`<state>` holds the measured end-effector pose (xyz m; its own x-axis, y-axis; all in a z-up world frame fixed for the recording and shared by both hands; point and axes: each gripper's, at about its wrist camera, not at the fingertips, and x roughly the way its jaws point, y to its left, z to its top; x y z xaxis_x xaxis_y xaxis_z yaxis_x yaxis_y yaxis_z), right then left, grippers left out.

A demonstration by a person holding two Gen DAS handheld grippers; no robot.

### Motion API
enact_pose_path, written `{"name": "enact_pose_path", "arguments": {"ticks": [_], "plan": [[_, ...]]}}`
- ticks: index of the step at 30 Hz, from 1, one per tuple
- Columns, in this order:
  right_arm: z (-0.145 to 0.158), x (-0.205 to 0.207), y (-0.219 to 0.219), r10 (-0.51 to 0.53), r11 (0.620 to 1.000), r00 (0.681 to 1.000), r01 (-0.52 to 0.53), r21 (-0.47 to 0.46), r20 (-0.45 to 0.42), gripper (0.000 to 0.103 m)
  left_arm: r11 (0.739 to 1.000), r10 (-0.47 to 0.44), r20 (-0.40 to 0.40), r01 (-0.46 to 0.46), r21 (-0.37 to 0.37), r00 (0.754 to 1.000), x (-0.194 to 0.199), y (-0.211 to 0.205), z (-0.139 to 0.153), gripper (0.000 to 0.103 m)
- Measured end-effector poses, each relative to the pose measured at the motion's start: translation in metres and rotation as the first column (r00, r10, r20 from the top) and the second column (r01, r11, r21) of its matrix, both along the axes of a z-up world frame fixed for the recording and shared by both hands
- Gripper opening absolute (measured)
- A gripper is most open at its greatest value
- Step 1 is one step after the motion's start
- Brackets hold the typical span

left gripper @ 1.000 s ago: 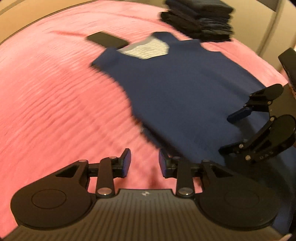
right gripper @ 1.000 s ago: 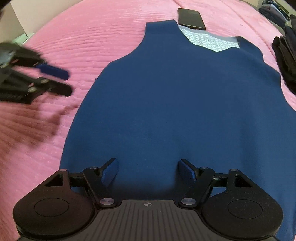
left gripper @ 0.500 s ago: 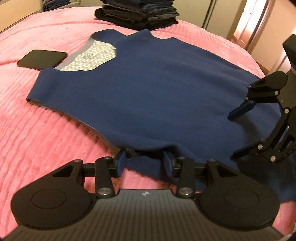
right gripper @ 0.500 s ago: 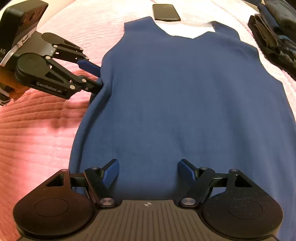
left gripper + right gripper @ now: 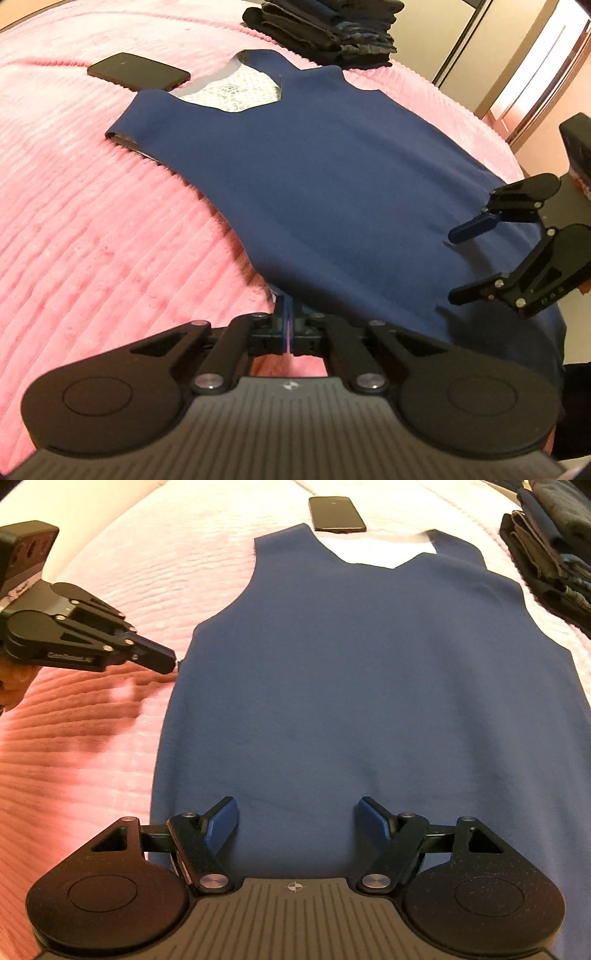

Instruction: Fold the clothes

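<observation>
Navy sleeveless top (image 5: 369, 686) lies flat on pink ribbed bedspread (image 5: 92, 240); left gripper (image 5: 288, 325) pinches its side edge, right gripper (image 5: 297, 819) gapes above hem.

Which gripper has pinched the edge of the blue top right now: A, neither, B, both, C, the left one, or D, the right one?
C: the left gripper has its jaws shut on the side edge of the top, while the right gripper hangs open above the hem.

A home bedroom: pink ribbed bedspread (image 5: 110, 240), stacked folded clothes (image 5: 325, 29)
</observation>
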<state>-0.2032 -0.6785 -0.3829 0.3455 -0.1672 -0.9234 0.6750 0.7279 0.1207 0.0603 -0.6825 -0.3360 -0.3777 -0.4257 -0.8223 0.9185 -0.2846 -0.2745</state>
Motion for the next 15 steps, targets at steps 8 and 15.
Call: {"name": "enact_pose_path", "arguments": {"ticks": [8,15], "plan": [[0.000,0.006,0.015,0.017,1.000,1.000,-0.017,0.006,0.010,0.075,0.984,0.152,-0.125,-0.138,0.113,0.981,0.019,-0.002,-0.009,0.027],[-0.001,0.007,0.031,0.045,0.999,0.999,-0.045,0.014,0.003,0.076,0.968,0.211,-0.101,-0.194,0.160,0.972,0.005,-0.018,-0.019,0.001]]}}
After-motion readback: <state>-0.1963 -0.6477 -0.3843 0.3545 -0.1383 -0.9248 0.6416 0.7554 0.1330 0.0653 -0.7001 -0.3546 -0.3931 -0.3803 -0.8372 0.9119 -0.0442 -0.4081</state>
